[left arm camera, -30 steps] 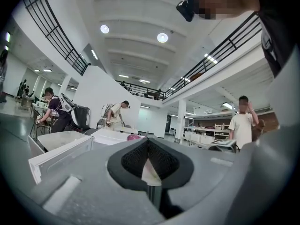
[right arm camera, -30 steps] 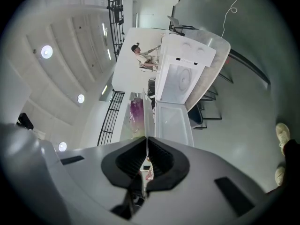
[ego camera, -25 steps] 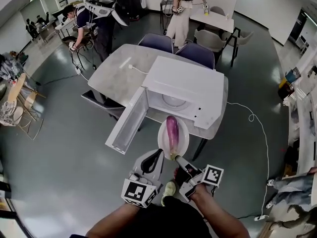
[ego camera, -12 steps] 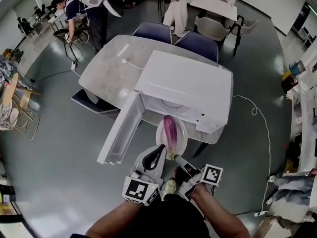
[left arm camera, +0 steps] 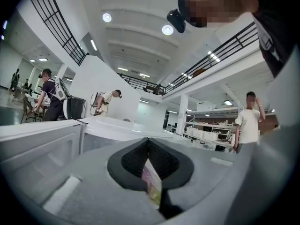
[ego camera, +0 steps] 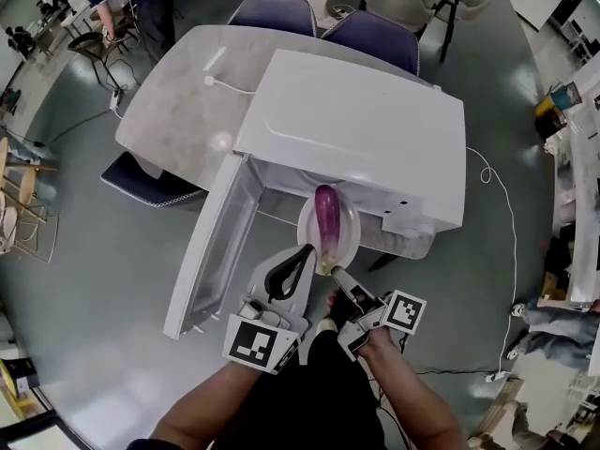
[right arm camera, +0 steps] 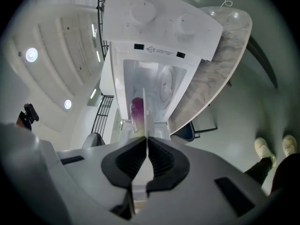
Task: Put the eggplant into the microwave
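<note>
Gripping a white plate (ego camera: pixel 351 244) by its near rim with the right tool (ego camera: pixel 336 275), jaws pinched shut on the thin edge. Pinching the same plate's left rim with the left tool (ego camera: pixel 302 254), pads closed on a thin pale sliver.

Carrying the eggplant (ego camera: pixel 326 216) on that plate, just ahead of both tools' tips. Lying lengthwise away from them, green stem end nearest the right tool.

Holding plate and eggplant at the mouth of the white microwave (ego camera: pixel 366 129), with the eggplant's far end just under the top edge of the opening. Looking along the right tool's jaws: purple eggplant straight ahead, open white cavity beyond it.

Left of the left tool: the microwave door (ego camera: pixel 211 251), swung wide open and reaching out past the edge of the grey bench (ego camera: pixel 178 111).

Ahead and left of the left tool, on the bare bench top: a white cable (ego camera: pixel 230 87).

Beyond the microwave, at the bench's far side: two dark chairs (ego camera: pixel 272 12), pushed in close.

Farther off past those: people standing at other tables.
</note>
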The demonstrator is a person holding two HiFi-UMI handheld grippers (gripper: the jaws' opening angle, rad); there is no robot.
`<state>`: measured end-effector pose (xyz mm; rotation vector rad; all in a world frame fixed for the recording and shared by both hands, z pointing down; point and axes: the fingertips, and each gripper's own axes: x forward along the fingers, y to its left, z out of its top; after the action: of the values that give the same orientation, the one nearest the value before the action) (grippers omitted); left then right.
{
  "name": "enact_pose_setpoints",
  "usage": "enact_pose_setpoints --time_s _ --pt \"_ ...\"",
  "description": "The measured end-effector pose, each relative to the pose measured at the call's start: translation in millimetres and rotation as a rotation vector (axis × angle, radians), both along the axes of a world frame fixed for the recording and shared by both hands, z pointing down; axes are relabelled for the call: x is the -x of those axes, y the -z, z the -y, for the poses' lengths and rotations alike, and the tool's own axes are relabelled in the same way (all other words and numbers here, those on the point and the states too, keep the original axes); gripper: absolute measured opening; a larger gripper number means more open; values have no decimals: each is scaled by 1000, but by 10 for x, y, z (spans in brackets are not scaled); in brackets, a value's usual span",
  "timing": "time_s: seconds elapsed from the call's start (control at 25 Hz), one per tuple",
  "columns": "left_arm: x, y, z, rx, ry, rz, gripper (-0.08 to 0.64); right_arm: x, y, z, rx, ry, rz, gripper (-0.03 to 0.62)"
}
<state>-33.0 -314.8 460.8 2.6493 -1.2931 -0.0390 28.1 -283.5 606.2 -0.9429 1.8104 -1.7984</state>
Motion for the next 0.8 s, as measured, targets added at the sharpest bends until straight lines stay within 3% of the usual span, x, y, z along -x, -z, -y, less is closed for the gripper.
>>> enact_pose_setpoints --time_s 0.4,0.8 --pt "-30 -649 459 1 -4 -25 9 11 -717 702 11 -59 -14 15" --pt "-31 -821 635 19 -6 -34 9 22 -843 1050 37 -130 14 15"
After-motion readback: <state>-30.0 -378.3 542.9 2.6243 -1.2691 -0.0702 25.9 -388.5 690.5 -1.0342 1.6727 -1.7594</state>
